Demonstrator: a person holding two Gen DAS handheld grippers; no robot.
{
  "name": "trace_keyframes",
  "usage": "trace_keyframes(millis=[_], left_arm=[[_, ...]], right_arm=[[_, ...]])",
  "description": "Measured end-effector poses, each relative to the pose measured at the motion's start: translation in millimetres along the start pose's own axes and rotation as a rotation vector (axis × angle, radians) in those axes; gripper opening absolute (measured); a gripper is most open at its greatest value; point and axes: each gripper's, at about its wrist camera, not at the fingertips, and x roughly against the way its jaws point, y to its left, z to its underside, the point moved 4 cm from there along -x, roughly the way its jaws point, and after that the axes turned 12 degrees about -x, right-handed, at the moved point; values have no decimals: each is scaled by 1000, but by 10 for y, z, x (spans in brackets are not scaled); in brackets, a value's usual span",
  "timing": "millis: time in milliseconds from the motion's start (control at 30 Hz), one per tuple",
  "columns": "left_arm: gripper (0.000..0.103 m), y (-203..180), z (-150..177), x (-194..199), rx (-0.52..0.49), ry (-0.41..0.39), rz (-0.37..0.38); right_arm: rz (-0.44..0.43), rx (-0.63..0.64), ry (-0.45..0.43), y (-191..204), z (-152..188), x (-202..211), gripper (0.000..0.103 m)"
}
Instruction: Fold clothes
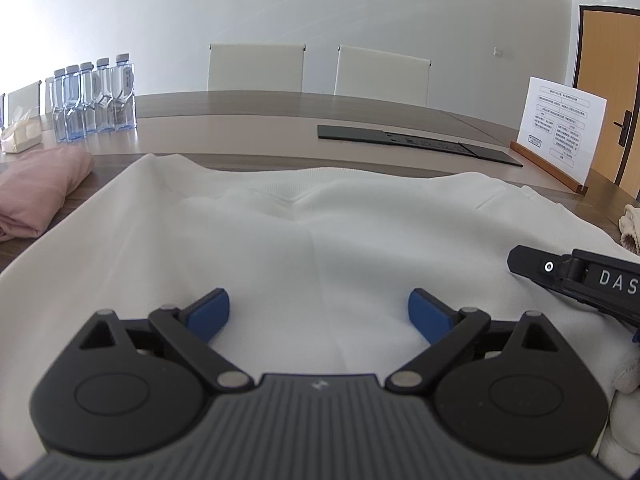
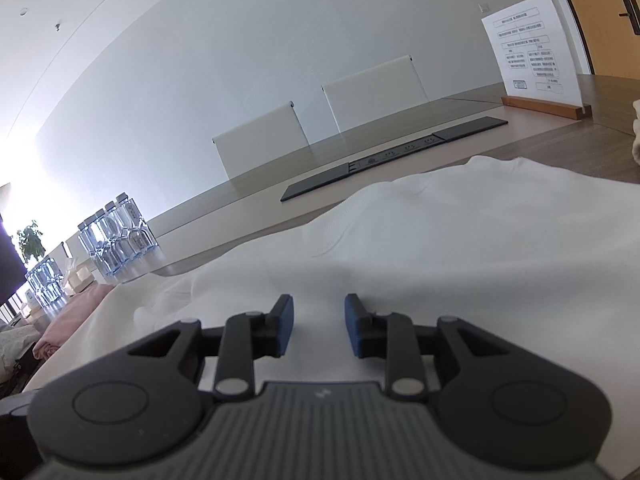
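A white garment point(image 1: 320, 220) lies spread across the wooden table point(image 1: 240, 120), with soft creases running down its middle. My left gripper point(image 1: 319, 314) hovers low over its near part, blue pads wide apart and nothing between them. The black side of the other gripper point(image 1: 580, 280) pokes in from the right over the same cloth. In the right wrist view the white garment point(image 2: 440, 240) fills the foreground. My right gripper point(image 2: 319, 324) sits just above it with a narrow gap between its blue pads. No fold is pinched there.
A folded pink garment point(image 1: 36, 192) lies at the left, with a tissue box point(image 1: 20, 132) and several water bottles point(image 1: 96, 96) behind it. A black panel strip point(image 1: 420, 144) and a paper sign in a wooden stand point(image 1: 560, 128) are beyond. Cream cloth point(image 1: 630, 224) shows at the right edge.
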Motion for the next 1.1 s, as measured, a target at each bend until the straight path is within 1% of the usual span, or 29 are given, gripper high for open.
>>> trace_keyframes(millis=[133, 300, 433, 500, 600, 700, 767, 833, 933, 1100], left_arm=[[97, 0, -5, -3, 0, 1, 1], [97, 3, -5, -4, 3, 0, 4], [97, -2, -1, -1, 4, -1, 3], [97, -4, -2, -2, 3, -1, 2], [97, -8, -3, -1, 1, 0, 1], [97, -17, -7, -1, -6, 3, -4], [97, -25, -6, 2, -11, 6, -9], [97, -29, -1, 6, -12, 7, -10], [97, -22, 0, 2, -10, 9, -7], [98, -7, 1, -4, -4, 10, -1]], right_arm=[[-13, -22, 10, -65, -35, -5, 31], [4, -11, -24, -285, -177, 89, 28], [66, 37, -119, -512, -358, 275, 29], [115, 26, -160, -700, -485, 356, 34], [179, -68, -188, -1036, -637, 453, 34], [223, -164, -209, -1257, -698, 505, 36], [230, -137, -234, -1227, -687, 527, 40], [196, -98, -250, -1125, -638, 562, 46], [100, -65, -211, -866, -478, 530, 52], [-22, 77, -173, -405, -224, 504, 54]])
